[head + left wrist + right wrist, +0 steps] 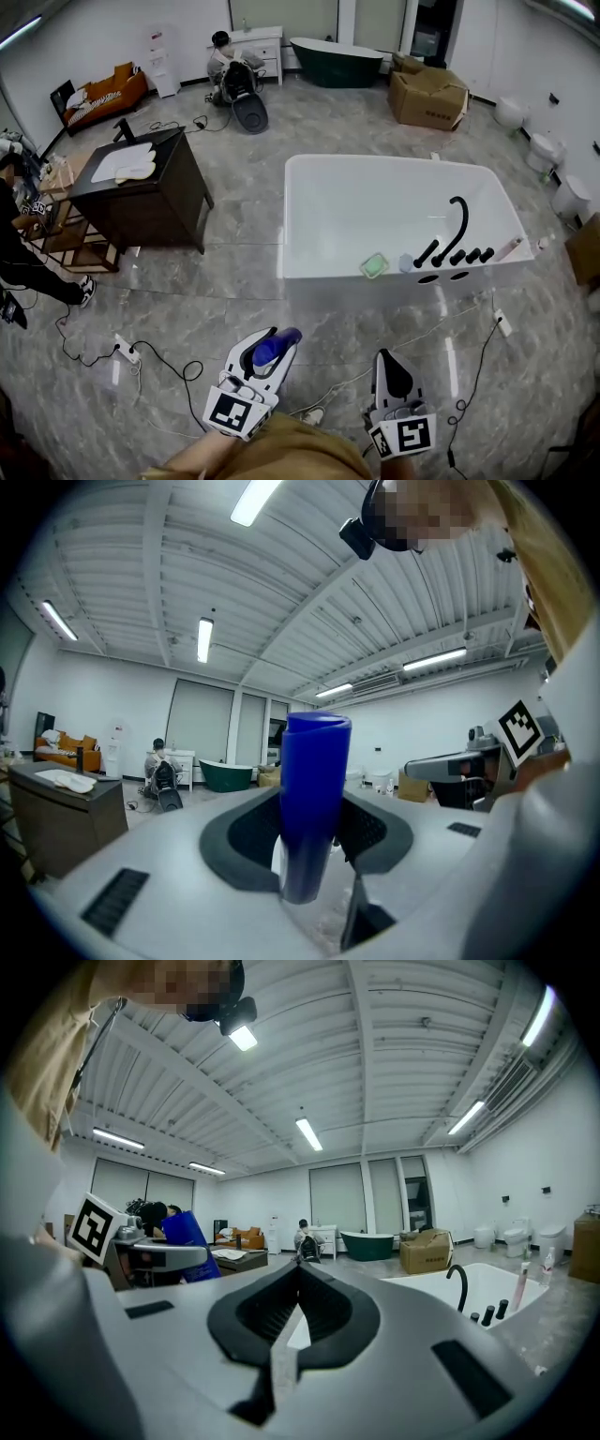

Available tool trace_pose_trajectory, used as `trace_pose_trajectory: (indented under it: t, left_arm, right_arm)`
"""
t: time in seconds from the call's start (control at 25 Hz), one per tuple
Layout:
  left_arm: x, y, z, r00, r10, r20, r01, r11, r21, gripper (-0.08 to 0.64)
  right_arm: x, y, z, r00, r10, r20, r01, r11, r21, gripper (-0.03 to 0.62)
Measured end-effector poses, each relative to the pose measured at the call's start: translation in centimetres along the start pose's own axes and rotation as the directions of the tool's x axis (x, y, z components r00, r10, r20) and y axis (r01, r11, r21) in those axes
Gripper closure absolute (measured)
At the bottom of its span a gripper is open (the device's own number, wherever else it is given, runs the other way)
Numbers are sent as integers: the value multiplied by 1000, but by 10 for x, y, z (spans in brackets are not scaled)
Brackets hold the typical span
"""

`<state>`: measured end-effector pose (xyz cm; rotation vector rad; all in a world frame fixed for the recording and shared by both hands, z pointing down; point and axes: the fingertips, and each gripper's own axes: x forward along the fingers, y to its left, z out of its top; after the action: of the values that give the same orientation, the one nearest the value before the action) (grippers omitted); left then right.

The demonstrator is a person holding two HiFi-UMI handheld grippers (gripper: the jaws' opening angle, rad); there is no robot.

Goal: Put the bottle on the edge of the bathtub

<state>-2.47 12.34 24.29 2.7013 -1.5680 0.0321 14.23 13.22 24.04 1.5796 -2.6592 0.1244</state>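
Two grippers hover above the floor (234, 281), short of the white bathtub (375, 161). The left gripper (279, 339) has its fingers clamped on an upright blue bottle (314, 799); the right gripper (385, 358) has its fingers pressed together, holding nothing.

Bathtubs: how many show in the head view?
2. A white bathtub stands on the open floor, right of centre; a dark green bathtub stands against the far wall. Others may be out of frame.
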Motion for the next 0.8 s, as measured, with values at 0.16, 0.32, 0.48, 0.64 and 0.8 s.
trace_pose_trajectory:
  t: [0.16,0.32,0.48,0.64,0.8]
  left_arm:
    - [23,16,-1,999,-38,9,38,999,1,403]
    - [41,29,-11,996,-88,-17,88,996,-23,403]
    - [56,51,-16,995,-100,-28,98,994,-50,403]
    - [68,72,-17,993,-112,-46,110,992,-60,403]
    - [85,90,-26,992,-110,-61,106,992,-63,403]
  right_arm:
    - [24,-12,4,999,-37,-10,36,999,-14,597]
    - [51,-17,9,998,-59,-24,59,998,-2,597]
    - [81,-12,6,998,-57,-38,57,998,-4,596]
    - [105,-7,5,997,-63,-48,63,998,-9,597]
    - [118,-9,2,995,-76,-60,75,997,-6,597]
